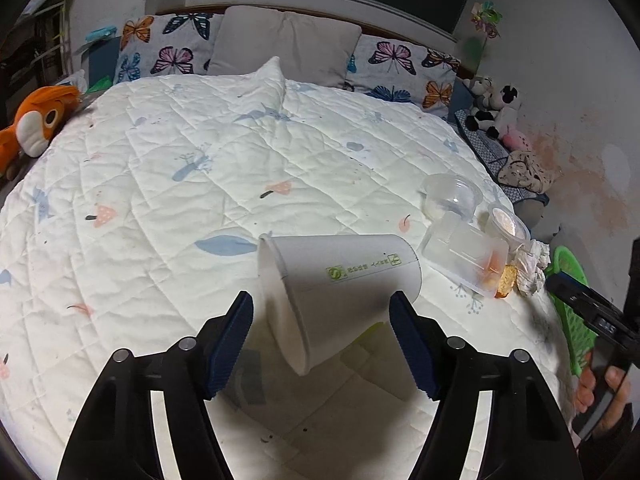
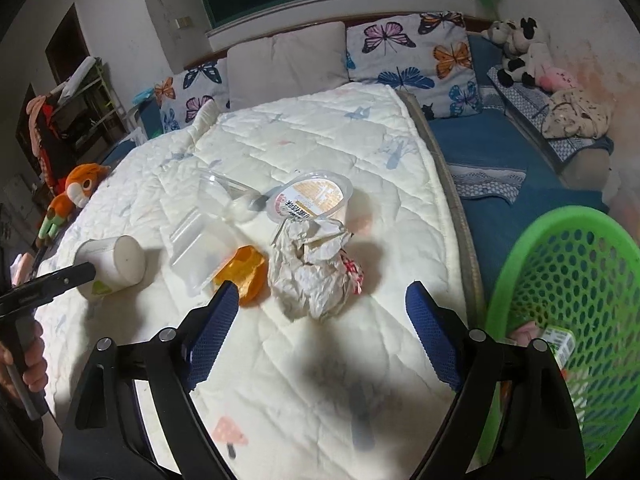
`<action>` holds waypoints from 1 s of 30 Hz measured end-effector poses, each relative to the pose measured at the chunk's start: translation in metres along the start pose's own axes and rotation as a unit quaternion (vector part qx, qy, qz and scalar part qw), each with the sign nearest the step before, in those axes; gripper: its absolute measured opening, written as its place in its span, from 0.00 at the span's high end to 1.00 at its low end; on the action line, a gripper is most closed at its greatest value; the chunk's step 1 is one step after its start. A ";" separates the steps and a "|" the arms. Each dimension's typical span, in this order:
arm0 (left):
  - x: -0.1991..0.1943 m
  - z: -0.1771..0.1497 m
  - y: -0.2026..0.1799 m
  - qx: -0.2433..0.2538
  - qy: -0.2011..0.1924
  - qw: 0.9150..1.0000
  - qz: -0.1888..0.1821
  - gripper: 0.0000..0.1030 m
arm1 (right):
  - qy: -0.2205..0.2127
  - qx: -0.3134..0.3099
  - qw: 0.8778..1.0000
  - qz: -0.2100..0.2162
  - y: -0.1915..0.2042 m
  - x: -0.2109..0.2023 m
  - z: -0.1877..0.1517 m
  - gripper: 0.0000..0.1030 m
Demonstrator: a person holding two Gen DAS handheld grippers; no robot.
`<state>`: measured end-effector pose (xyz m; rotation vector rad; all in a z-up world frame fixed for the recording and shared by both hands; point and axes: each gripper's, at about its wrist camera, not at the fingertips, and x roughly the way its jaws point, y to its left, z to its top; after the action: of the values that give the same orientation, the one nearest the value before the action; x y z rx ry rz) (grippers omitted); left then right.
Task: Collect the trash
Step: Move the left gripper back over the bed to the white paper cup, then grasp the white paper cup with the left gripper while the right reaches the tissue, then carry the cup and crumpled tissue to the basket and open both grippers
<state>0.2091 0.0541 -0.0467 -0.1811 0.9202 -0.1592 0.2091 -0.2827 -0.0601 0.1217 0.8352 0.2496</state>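
Straddling tipped paper cup (image 1: pixel 340 280), left gripper (image 1: pixel 322 340) jaws spread, no contact: cup can roll away. Right gripper (image 2: pixel 316 336) jaws spread, empty; crumpled paper (image 2: pixel 312 268) at 12 o'clock can slip.

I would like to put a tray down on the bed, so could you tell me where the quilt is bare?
The white quilt is bare between the orange plush toy and the tipped white paper cup, up to the butterfly pillows. Crowded: crumpled paper, clear plastic containers and green mesh basket.
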 end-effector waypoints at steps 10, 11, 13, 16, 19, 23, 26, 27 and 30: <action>0.011 0.002 -0.013 0.014 0.002 0.999 -0.049 0.59 | 0.015 0.003 1.000 -0.010 -0.001 0.027 0.006 0.28; 0.011 0.002 -0.014 0.015 0.001 0.998 -0.054 0.62 | 0.017 0.003 1.000 -0.011 -0.001 0.029 0.007 0.33; 0.010 0.001 -0.017 0.019 -0.002 0.998 -0.062 0.68 | 0.020 0.005 1.000 -0.008 -0.001 0.031 0.007 0.37; 0.007 -0.001 -0.022 0.023 -0.005 0.997 -0.076 0.79 | 0.015 0.002 1.000 -0.007 0.002 0.028 0.007 0.46; 0.003 -0.001 -0.027 0.028 -0.009 0.996 -0.083 0.94 | 0.009 -0.009 1.000 -0.013 0.007 0.021 0.006 0.49; -0.005 -0.004 -0.032 0.036 -0.017 0.996 -0.083 0.97 | 0.000 -0.018 1.000 -0.011 0.011 0.008 0.001 0.50; -0.012 -0.005 -0.035 0.039 -0.023 0.995 -0.084 0.97 | -0.011 -0.017 1.000 -0.006 0.011 -0.006 -0.003 0.50; -0.017 -0.005 -0.037 0.041 -0.026 0.995 -0.087 0.97 | -0.013 -0.018 1.000 -0.006 0.012 -0.009 -0.004 0.50; -0.028 -0.005 -0.044 0.048 -0.034 0.994 -0.094 0.97 | -0.022 -0.016 1.000 -0.007 0.009 -0.026 -0.010 0.50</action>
<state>0.1857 0.0168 -0.0185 -0.1819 0.8245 -0.3690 0.1839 -0.2810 -0.0464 0.0917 0.7884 0.2456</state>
